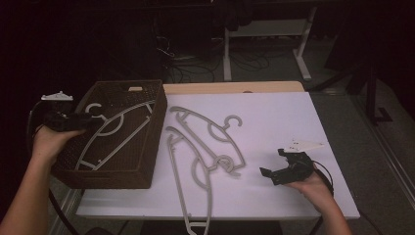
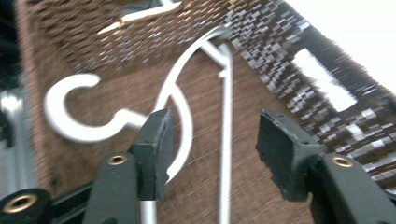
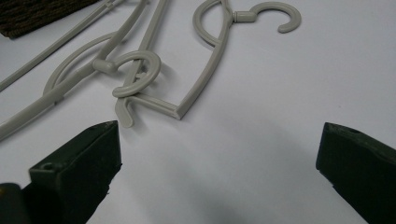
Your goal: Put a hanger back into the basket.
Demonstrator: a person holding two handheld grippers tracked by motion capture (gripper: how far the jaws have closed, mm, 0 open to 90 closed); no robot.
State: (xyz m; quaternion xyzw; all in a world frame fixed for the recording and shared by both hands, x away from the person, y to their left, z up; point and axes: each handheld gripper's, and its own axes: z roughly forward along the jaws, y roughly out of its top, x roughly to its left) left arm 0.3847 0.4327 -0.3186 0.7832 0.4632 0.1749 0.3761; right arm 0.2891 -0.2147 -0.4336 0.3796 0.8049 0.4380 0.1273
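Right gripper [image 1: 280, 163] first, nearest the person's edge of the white tabletop [image 1: 293, 122]: it rests low in the right hand [image 1: 315, 186], jaws spread wide with nothing between them, only bare surface in the gap. Just ahead of those jaws, in the right gripper view, lie the two pale grey plastic coat hangers on the tabletop [image 3: 140, 79], overlapping, the hook [image 3: 137, 70] of the nearer one curled against the other's frame. That is the relation to watch: the hangers sit forward and toward the left jaw, not centred in the gap. From the high view the nearer hanger [image 1: 195, 186] runs long, away from the person's edge and slanting toward the basket, so its slim bars cross the jaws' line rather than run along it. A short push forward and a slight swing left looks like what a pick would need.

Farther off, the left gripper [image 1: 73, 120] hangs over the dark brown woven basket [image 1: 151, 142]. Its jaws stand parted, pressing on nothing; the grey hanger inside the basket [image 2: 191, 93] lies on the woven floor beyond the pads, hook [image 2: 70, 116] off to the left jaw's side, looking released.

For the loose hangers, the right hand is clearly the closer one.
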